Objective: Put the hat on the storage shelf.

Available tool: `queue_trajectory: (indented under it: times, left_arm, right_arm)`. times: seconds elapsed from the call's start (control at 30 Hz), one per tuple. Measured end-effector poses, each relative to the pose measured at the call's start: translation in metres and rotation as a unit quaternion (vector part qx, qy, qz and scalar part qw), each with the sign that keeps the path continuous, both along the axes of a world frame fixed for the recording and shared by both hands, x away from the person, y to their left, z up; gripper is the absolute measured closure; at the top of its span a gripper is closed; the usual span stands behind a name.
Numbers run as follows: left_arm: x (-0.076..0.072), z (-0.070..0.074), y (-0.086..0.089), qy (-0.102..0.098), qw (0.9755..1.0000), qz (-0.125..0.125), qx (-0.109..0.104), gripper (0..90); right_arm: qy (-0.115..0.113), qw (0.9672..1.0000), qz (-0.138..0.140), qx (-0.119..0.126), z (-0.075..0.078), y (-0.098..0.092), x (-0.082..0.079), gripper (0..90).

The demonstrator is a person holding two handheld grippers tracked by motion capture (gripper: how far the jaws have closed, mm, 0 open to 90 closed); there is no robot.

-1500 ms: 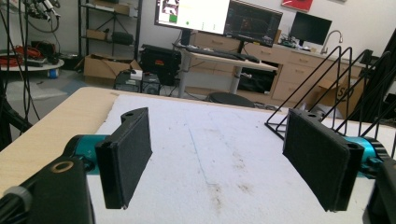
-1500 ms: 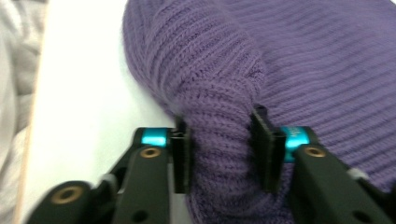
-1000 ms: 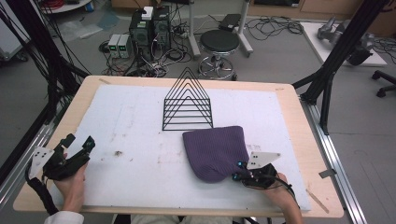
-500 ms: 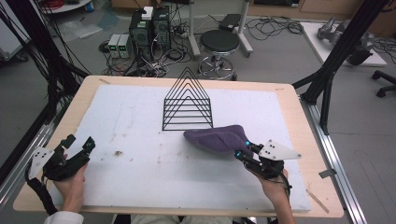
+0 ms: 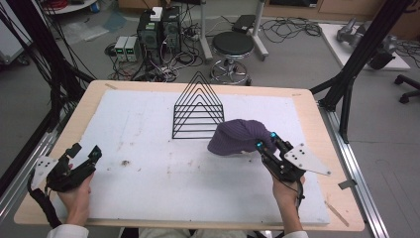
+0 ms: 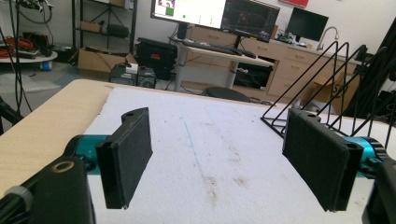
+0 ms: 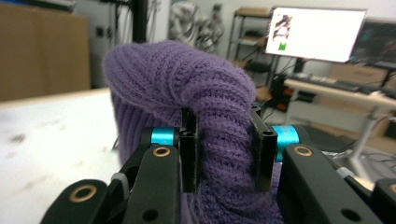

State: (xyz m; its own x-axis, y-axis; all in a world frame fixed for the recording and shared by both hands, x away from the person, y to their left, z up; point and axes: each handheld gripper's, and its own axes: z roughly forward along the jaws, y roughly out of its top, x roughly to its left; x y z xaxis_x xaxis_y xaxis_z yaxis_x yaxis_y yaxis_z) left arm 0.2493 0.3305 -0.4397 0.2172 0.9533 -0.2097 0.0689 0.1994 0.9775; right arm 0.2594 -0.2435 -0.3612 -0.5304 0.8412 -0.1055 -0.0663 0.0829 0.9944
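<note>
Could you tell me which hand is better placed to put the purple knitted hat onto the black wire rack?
The right. The right gripper is shut on the purple knitted hat, raised beside the black wire rack. The left gripper rests open near the white table mat's far left edge, apart from both.

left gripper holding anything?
No: in the left gripper view the left gripper has its jaws wide apart, with just the white mat between the pads.

Bunched purple knit hat (image 5: 236, 136), lifted beside wire rack (image 5: 198, 108)
</note>
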Motion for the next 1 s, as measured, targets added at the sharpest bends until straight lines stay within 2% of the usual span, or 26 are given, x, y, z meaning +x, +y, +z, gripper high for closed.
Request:
queue_trajectory:
  times: [0.07, 0.23, 0.4, 0.43, 0.5, 0.6, 0.67, 0.77, 0.93, 1.0]
  left_arm:
    - [0.0, 0.0, 0.0, 0.0, 1.0, -0.001, 0.0, 24.0]
    - [0.002, 0.0, -0.002, 0.001, 1.0, -0.006, 0.001, 24.0]
    - [0.002, 0.0, -0.005, -0.001, 0.9999, -0.011, 0.004, 24.0]
    - [0.002, 0.0, -0.005, -0.001, 0.9999, -0.012, 0.005, 24.0]
    - [0.002, 0.0, -0.005, -0.002, 0.9999, -0.013, 0.006, 24.0]
    - [0.003, 0.001, -0.006, -0.005, 0.9998, -0.016, 0.008, 24.0]
    - [0.003, 0.005, -0.008, -0.012, 0.9997, -0.017, 0.012, 24.0]
    - [0.004, 0.021, -0.013, -0.029, 0.9989, -0.035, 0.013, 24.0]
    - [0.012, 0.041, -0.03, -0.057, 0.9947, -0.076, 0.04, 23.9]
    - [0.017, 0.045, -0.037, -0.059, 0.9935, -0.09, 0.037, 23.7]
  right_arm:
    - [-0.005, 1.0, 0.0, 0.008, 0.004, 0.0, 0.0, 71.3]
    - [-0.024, 0.9993, 0.003, 0.029, 0.026, 0.003, 0.001, 71.2]
    - [-0.053, 0.9971, -0.02, 0.05, 0.052, 0.011, 0.002, 71.2]
    - [-0.053, 0.9971, -0.02, 0.05, 0.052, 0.011, 0.002, 71.2]
    - [-0.068, 0.9957, -0.02, 0.059, 0.061, 0.016, 0.003, 71.2]
    - [-0.07, 0.9954, -0.017, 0.063, 0.065, 0.018, 0.003, 71.1]
    - [-0.072, 0.9952, -0.012, 0.066, 0.068, 0.021, 0.004, 71.1]
    - [-0.068, 0.9957, -0.008, 0.063, 0.07, 0.026, 0.005, 70.9]
    - [-0.065, 0.9963, -0.001, 0.057, 0.074, 0.037, 0.007, 70.5]
    - [-0.066, 0.9963, -0.001, 0.055, 0.076, 0.042, 0.007, 70.4]
